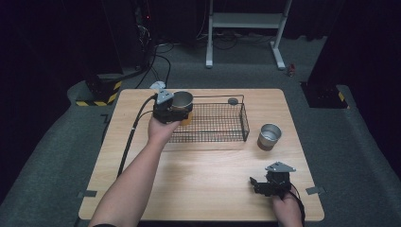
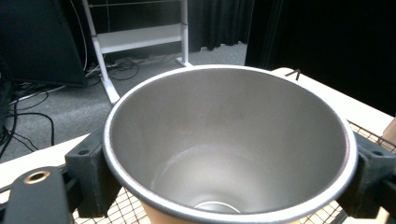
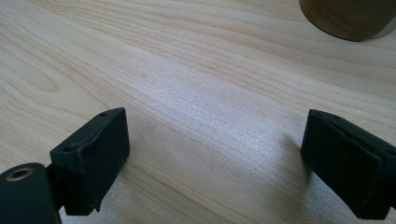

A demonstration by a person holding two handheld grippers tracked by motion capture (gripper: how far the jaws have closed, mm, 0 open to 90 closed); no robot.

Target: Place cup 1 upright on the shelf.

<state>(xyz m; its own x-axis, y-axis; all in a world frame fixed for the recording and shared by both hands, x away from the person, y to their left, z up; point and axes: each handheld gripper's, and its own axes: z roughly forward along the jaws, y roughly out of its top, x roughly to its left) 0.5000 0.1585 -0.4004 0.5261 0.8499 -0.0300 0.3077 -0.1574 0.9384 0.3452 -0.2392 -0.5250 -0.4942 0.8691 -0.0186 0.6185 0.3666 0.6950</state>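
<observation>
My left gripper [image 1: 176, 111] is shut on a steel cup with an orange-tan outside [image 1: 182, 101], held upright over the left end of a black wire basket [image 1: 222, 124]. In the left gripper view the cup [image 2: 229, 144] stands between the two jaws, its empty shiny inside facing the camera. A second steel cup with a brown outside [image 1: 269, 136] stands on the table right of the basket; its base [image 3: 348, 18] shows at the top of the right gripper view. My right gripper [image 1: 257, 184] rests low near the table's front right, open with nothing between its jaws [image 3: 215, 158].
The wooden table [image 1: 208, 184] has bare room in front of the basket. A small round dark object [image 1: 232, 100] lies by the basket's far rim. A white metal stand [image 1: 246, 28] and cables sit on the floor behind the table.
</observation>
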